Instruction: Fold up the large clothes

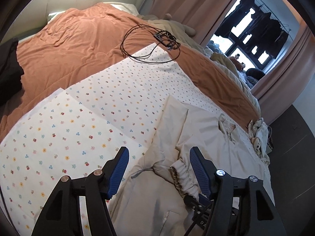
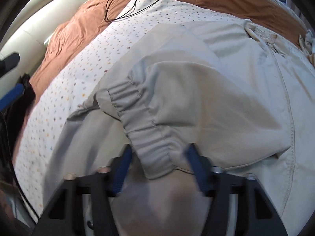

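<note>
1. I see the cream jacket (image 2: pixel 226 82) lying flat on the flowered sheet (image 1: pixel 69 122), which is spread over the orange bed cover (image 1: pixel 69 45).
2. Its sleeve is folded across the body; the elastic cuff (image 2: pixel 145 135) points toward me.
3. My right hand-held gripper (image 2: pixel 157 169) straddles the cuff, jaws apart; I see no pad pressing cloth. Picture blurred there.
4. My left hand-held gripper (image 1: pixel 159 169) is released, empty, with the cuff (image 1: pixel 185 175) just inside its right finger.
5. Judgement: the sleeve's long axis runs away from the cuff toward the collar; the right hand is nearer and should take it.
6. A black cable (image 1: pixel 137 45) lies far beyond the jacket.
</note>
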{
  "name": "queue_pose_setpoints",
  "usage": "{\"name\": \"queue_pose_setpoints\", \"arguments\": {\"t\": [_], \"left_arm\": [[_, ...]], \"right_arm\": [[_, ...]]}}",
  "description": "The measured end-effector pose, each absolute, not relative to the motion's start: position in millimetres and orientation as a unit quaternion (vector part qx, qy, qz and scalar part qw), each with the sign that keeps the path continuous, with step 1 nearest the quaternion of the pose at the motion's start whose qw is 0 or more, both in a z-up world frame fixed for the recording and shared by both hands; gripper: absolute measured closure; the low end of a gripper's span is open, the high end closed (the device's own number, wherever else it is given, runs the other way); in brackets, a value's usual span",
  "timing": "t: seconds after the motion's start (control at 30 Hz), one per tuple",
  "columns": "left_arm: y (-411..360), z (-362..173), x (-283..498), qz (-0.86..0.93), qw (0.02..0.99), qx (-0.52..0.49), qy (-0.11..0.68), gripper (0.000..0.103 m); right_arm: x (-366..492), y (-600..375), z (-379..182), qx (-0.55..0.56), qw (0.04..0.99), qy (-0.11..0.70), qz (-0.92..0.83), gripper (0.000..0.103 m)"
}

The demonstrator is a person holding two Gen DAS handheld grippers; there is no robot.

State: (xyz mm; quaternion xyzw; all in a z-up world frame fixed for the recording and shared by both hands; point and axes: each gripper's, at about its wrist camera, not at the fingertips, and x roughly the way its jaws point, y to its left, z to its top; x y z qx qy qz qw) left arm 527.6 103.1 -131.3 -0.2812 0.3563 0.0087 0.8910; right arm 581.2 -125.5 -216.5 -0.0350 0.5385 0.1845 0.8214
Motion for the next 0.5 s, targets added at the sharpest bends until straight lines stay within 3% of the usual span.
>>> {"name": "queue_pose_setpoints", "arguments": {"t": [0.1,0.5], "left_arm": [[101.7,-128.0,525.4,0.003,0.892,-0.280,0.355,0.038],[90.4,-130.5,527.7,0.005,0.894,-0.260,0.366,0.038]], "right_arm": [[581.7,-144.9,-203.8,-0.011,0.826,0.532,0.186,0.081],[574.7,-276.4,-117.0,0.152,0.878,0.421,0.171,0.088]]}}
